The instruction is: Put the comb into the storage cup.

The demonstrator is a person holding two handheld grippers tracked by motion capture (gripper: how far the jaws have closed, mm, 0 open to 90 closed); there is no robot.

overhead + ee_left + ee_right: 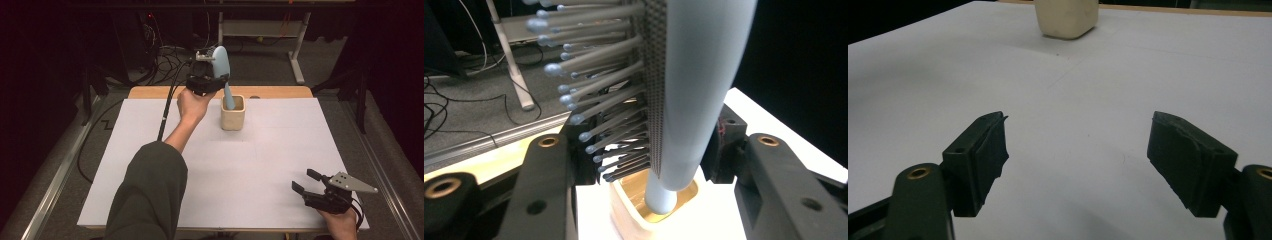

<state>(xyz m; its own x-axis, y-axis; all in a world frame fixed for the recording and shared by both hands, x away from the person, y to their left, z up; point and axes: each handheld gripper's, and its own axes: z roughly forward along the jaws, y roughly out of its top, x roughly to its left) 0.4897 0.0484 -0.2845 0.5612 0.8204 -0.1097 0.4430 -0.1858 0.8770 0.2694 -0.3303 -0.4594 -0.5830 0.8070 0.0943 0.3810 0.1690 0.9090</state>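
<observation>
The pale blue hairbrush [221,64] stood nearly upright over the cream-coloured cup [233,116], its handle end dipping into the cup's open mouth while the broad bristled head rose above. In the left gripper view the handle tip [660,199] sat just inside the cup's rim [634,220], and the ball-tipped bristles [589,100] fanned out to the left of the brush's back [704,75]. The left hand-held gripper [207,82] was clamped on the hairbrush, its black jaws pressing the brush from either side at the lower part of the head. The person's left hand [192,106] held that gripper from below, with the dark green sleeve [150,195] reaching in from the near edge and a black cable [167,107] trailing back off the far side.

The cup stood on the white sheet [250,165] that covered the bench, toward its far middle, with a strip of the wooden bench top [280,92] showing beyond it. In the right gripper view the cup [1067,17] appeared well ahead, resting on the same white surface.

The right hand-held gripper [306,181] rested low at the near right corner of the sheet, well apart from the cup and the hairbrush. Its jaws stood wide apart with nothing between them, and the grey three-cornered plate [352,183] lay on top of it, the right hand [342,222] holding it from below.
</observation>
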